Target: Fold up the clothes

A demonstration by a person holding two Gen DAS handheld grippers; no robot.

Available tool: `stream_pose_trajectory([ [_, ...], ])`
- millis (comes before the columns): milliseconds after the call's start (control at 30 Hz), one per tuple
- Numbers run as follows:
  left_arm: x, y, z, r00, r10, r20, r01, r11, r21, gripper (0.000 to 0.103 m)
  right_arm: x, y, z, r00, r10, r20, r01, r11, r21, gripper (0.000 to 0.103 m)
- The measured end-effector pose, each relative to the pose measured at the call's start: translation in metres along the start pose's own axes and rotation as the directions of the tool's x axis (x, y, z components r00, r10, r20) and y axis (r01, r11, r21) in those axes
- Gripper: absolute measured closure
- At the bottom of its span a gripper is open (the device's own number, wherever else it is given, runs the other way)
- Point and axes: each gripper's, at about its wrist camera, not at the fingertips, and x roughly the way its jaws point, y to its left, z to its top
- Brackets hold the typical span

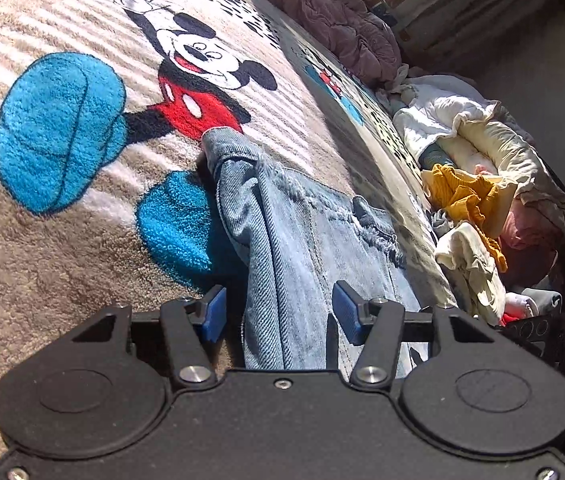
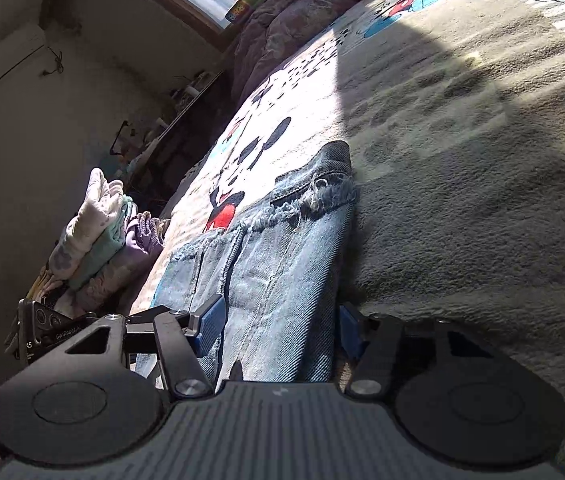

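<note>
Jeans (image 1: 302, 240) flat on blanket-covered bed (image 1: 62, 260), unfolded. Left gripper (image 1: 278, 314) and right gripper (image 2: 278, 326): jaws half-open astride denim edge, pads clear, nothing gripped. Unsorted heap (image 1: 470, 200) remains; folded stack (image 2: 98, 232) done.

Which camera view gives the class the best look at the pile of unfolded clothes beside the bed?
The left wrist view. The pile of unfolded clothes lies at its right edge, sunlit, with mustard, cream and pink pieces distinct. The right wrist view does not show that pile; at its left edge is a separate stack of clothes.
</note>
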Motion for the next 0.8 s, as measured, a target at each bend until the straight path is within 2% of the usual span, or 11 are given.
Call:
stream_pose_trajectory([
  [167,0.016,0.003,0.017,0.999,-0.018,-0.028,0.019,0.999,0.041,0.066,0.017,0.001,0.015,0.999,0.004,-0.037,-0.005,0.999,-0.042,0.047],
  [267,0.022,0.004,0.026,0.999,-0.023,-0.044,0.025,0.998,0.058,0.078,0.026,0.004,0.021,0.999,-0.005,-0.053,0.001,0.997,-0.072,0.054],
  [333,0.025,0.001,0.031,0.998,-0.023,-0.053,0.028,0.996,0.086,0.081,0.029,0.002,0.023,0.998,-0.005,-0.064,0.001,0.998,-0.066,0.075],
  [400,0.028,0.000,0.036,0.997,-0.050,-0.060,0.055,0.995,0.088,0.086,0.030,0.003,0.024,0.998,-0.013,-0.065,0.009,0.998,-0.067,0.082],
  [533,0.036,-0.006,0.045,0.996,-0.062,-0.066,0.070,0.989,0.127,0.087,0.025,0.013,0.026,0.999,-0.025,-0.028,0.022,0.993,-0.119,0.084],
  [800,0.057,-0.022,0.074,0.993,-0.109,-0.036,0.114,0.976,0.188,0.088,0.011,0.011,0.049,0.996,-0.024,0.083,0.036,0.989,-0.145,0.085],
])
